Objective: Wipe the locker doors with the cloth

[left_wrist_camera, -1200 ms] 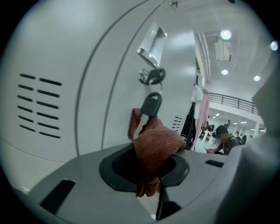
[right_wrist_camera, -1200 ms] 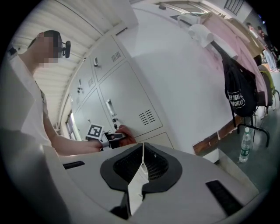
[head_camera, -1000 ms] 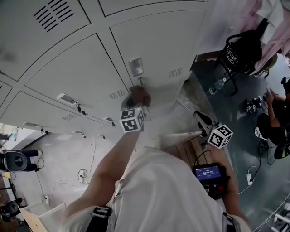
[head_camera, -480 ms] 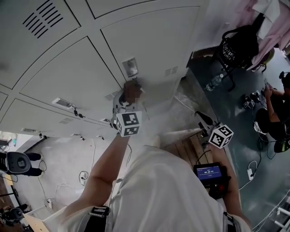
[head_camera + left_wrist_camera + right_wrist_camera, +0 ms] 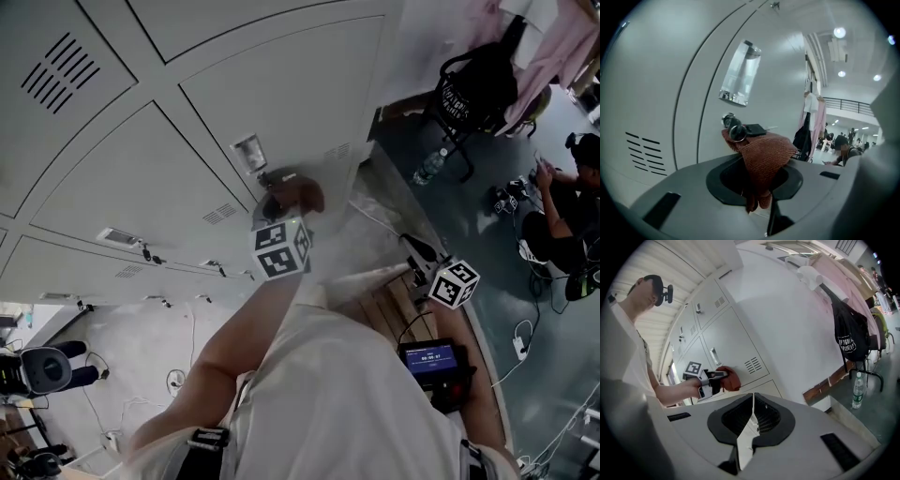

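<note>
Left gripper (image 5: 283,199) slid toward locker door's (image 5: 281,94) right edge | fingers clamp one cloth (image 5: 765,157) beside lock (image 5: 733,128) | right gripper (image 5: 751,420) fingers closed, empty

The round metal key lock (image 5: 727,120) is jutting from the grey metal locker door (image 5: 670,84), obstructing the rust-red knitted cloth (image 5: 764,157) pressed just beside it. Above the lock a clear plastic label holder (image 5: 739,72) is protruding; left of the lock, flat panel is lying open.
</note>
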`<state>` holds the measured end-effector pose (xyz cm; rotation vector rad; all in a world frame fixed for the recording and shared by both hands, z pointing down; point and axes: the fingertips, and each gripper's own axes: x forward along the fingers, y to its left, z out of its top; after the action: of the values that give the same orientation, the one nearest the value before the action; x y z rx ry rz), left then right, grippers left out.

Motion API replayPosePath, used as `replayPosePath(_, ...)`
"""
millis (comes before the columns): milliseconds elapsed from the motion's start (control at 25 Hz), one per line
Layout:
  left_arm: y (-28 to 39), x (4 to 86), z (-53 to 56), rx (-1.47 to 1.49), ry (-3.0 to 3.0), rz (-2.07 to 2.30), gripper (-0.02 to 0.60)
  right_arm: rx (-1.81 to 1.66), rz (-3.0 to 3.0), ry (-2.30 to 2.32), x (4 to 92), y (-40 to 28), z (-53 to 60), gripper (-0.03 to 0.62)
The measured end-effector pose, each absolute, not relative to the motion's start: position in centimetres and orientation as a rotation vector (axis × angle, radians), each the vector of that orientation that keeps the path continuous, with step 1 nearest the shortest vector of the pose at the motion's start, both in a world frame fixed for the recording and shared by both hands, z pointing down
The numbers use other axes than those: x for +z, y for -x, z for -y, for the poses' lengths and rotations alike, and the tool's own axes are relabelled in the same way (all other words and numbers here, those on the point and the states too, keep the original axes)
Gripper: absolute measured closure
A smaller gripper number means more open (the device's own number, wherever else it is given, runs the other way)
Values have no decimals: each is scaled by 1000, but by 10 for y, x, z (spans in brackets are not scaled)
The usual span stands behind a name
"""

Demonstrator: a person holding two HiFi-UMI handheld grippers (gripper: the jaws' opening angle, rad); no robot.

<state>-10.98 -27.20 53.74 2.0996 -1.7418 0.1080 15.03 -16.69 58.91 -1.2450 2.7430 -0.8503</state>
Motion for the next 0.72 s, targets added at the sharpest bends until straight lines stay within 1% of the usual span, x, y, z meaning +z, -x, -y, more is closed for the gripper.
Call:
replayPosePath(400, 23, 519, 323, 105, -2255, 1565, 503, -841, -2646, 1395, 586, -186, 146, 574)
replayPosePath(560, -17, 516, 339, 148, -2335, 1505, 503, -839, -2606, 1453, 584, -201, 135, 574)
replayPosePath(720, -47, 509, 355, 242, -2434, 1533, 503, -827, -2564, 1509, 581, -218, 127, 574)
